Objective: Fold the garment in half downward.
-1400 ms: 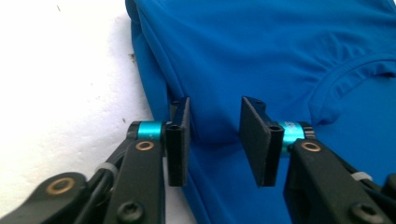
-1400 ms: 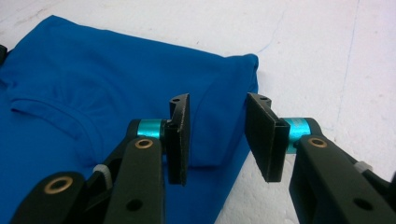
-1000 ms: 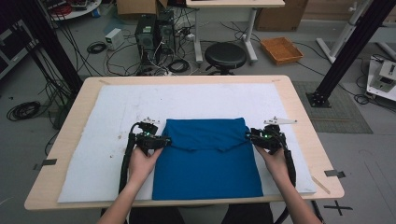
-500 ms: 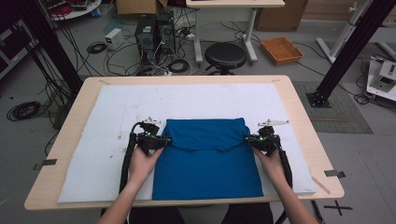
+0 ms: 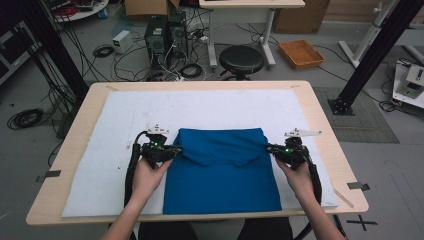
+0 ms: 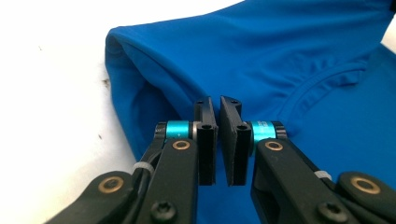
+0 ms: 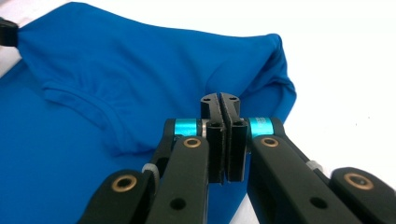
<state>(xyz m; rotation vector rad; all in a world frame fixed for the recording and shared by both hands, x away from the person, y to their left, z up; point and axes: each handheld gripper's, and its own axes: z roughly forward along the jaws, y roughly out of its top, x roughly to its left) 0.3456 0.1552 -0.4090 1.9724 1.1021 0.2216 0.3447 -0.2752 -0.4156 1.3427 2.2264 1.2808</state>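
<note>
From the high view, the blue shirt [image 5: 222, 172] lies on the white mat [image 5: 100, 150], its top part already folded down toward the person — one fold looks done, more probably remains.

In the left gripper view, the left gripper [image 6: 218, 105] has a thin gap; whether it pinches cloth, I cannot tell.

In the right gripper view, the right gripper [image 7: 220, 99] is closed at the fold's edge.
</note>
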